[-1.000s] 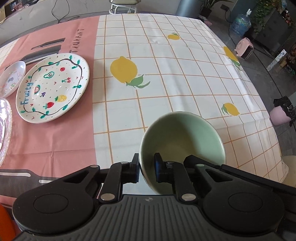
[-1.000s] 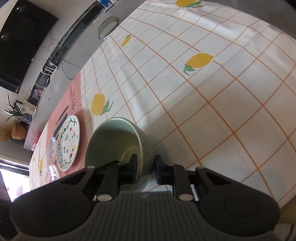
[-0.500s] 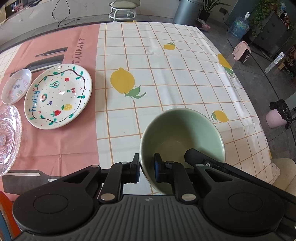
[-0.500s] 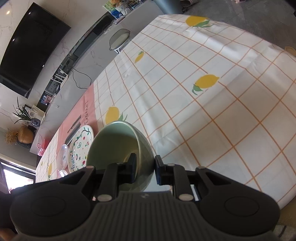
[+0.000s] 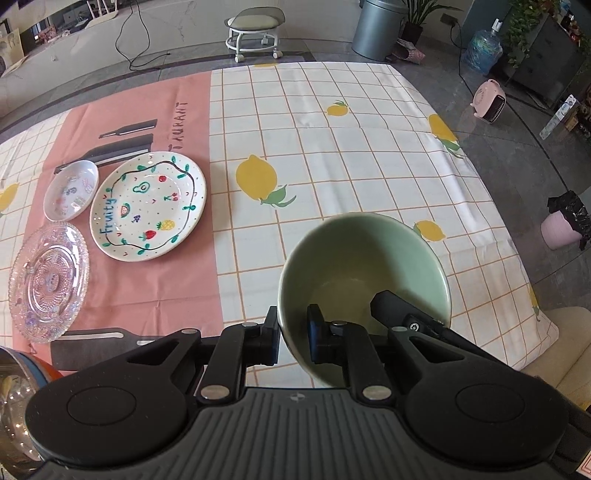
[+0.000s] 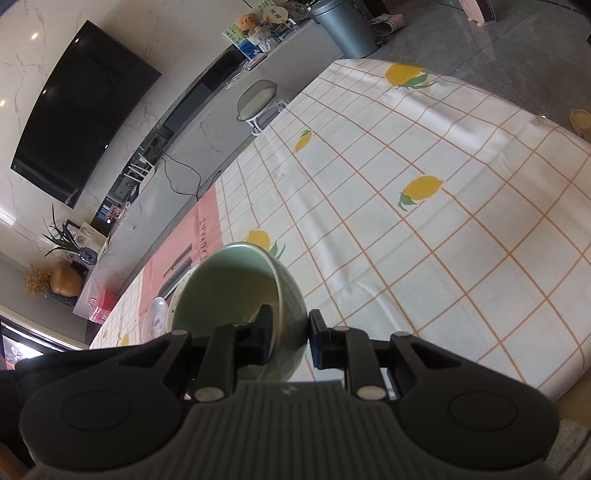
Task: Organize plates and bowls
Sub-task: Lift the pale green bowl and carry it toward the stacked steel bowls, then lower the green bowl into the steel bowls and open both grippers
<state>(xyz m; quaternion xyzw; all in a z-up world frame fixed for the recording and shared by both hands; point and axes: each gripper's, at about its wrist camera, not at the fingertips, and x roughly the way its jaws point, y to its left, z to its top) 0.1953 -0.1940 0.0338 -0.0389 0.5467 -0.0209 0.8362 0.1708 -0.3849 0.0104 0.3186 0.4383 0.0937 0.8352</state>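
A pale green bowl (image 5: 364,273) is held in the air above the lemon-print tablecloth, tilted. My left gripper (image 5: 293,332) is shut on its near-left rim. My right gripper (image 6: 290,334) is shut on the opposite rim of the same bowl (image 6: 236,291); one of its fingers (image 5: 397,308) shows inside the bowl in the left wrist view. On the pink mat at the left lie a white plate painted with fruit (image 5: 147,205), a small white dish (image 5: 71,188) and a clear glass plate (image 5: 48,282).
The tablecloth (image 5: 351,155) covers the table to its right edge, where the floor starts. A shiny round object (image 5: 14,398) sits at the left wrist view's lower left. A stool (image 5: 255,31) and a grey bin (image 5: 376,29) stand beyond the table.
Both grippers have lifted the green bowl higher above the table, still shut on its rim. The plates look smaller and more of the room shows.
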